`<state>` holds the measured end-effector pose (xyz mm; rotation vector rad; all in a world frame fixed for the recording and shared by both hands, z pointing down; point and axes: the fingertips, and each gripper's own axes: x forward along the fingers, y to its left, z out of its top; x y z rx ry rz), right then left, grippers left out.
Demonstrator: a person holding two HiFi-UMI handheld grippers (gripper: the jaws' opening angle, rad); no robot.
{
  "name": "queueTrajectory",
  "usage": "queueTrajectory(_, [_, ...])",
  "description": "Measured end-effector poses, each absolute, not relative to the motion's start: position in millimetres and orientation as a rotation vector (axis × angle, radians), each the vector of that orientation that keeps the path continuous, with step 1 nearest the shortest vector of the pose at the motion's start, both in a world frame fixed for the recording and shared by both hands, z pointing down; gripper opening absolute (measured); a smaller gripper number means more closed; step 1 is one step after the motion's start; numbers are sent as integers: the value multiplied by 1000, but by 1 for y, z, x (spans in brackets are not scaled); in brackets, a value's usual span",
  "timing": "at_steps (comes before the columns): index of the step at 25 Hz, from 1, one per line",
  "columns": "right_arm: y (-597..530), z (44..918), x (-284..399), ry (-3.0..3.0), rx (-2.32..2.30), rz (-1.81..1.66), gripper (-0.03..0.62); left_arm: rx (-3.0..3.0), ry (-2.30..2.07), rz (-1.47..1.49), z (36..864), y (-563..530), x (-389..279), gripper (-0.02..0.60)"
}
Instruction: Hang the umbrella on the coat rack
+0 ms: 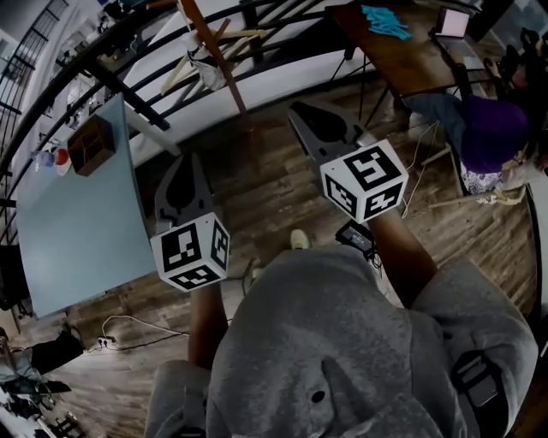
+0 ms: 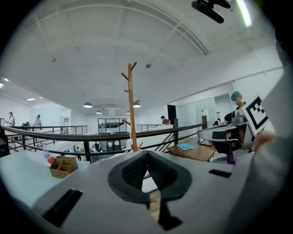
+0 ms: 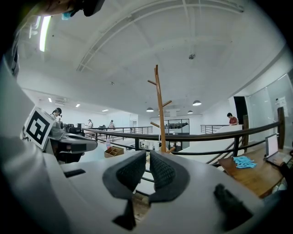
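— Grippers first; how do they stand?

— The left gripper [image 1: 188,161], grey with a marker cube, has its black ribbed pads [image 2: 132,171] met at the tips with nothing between them; the right gripper [image 1: 297,109] looks the same in its own view, pads drawn together and empty; the two are held side by side, apart, over the brown plank floor [image 1: 257,184].

— And the tall wooden coat rack [image 1: 218,56] with angled pegs?

— Upright ahead of both grippers, just by the black metal railing [image 1: 128,92]; neither gripper touches it.

— The umbrella?

— A pale shape [image 1: 205,67] sits against the pole in the head view; whether that is the umbrella I cannot tell.

— What else is around?

— A pale blue tabletop [image 1: 77,214] on the left, bearing a small brown compartmented box [image 1: 92,144]; a brown wooden desk [image 1: 411,60] on the right with a turquoise cloth [image 1: 385,21] on it; a seated person in a purple top [image 1: 492,128] beside that desk.
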<state>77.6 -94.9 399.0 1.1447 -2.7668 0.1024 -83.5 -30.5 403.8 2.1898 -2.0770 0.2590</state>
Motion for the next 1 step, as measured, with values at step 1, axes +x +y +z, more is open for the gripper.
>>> queueTrajectory(1, [-95, 399, 76, -2767, 1144, 98, 40, 2193, -2078, 258, 403, -31, -84, 15])
